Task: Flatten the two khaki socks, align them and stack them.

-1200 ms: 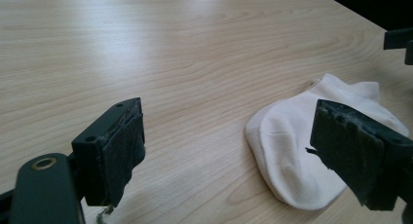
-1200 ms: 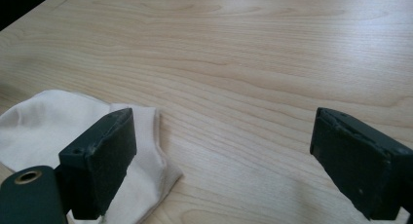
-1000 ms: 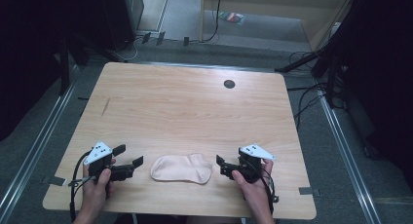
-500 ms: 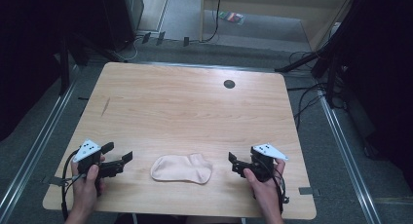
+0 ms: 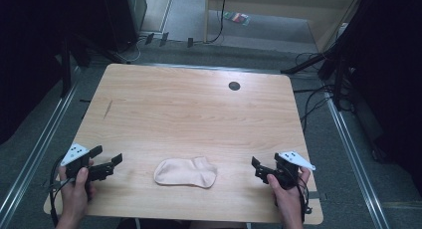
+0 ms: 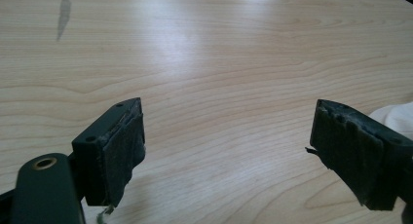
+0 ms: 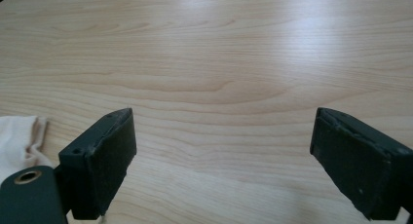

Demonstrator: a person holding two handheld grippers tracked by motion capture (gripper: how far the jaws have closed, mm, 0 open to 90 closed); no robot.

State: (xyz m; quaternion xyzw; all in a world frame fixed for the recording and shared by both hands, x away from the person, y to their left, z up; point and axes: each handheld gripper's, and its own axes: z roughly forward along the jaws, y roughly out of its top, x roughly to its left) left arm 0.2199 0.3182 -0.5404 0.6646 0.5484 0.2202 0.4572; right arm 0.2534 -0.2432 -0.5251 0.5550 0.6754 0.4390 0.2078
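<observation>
A pale pink cotton sock [image 5: 185, 172] is lying flat near the front edge of the light wooden table [image 5: 189, 109], its long axis running left-right, between 2 grippers. The left gripper [image 5: 105, 167] and right gripper [image 5: 257, 168] are both hovering well apart from it, jaws spread and empty, roughly equally distant; nothing is standing between.

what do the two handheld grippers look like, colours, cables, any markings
Both the left gripper and the right gripper are black, each topped by a pale grey three-cornered plate with small dark dots. Black cables trail from each towards the person. The fingers are blocky black pads with rough, worn-looking faces; a brass-coloured ring sits in the frame beside one. Forearms are bare, no sleeves in view.
</observation>
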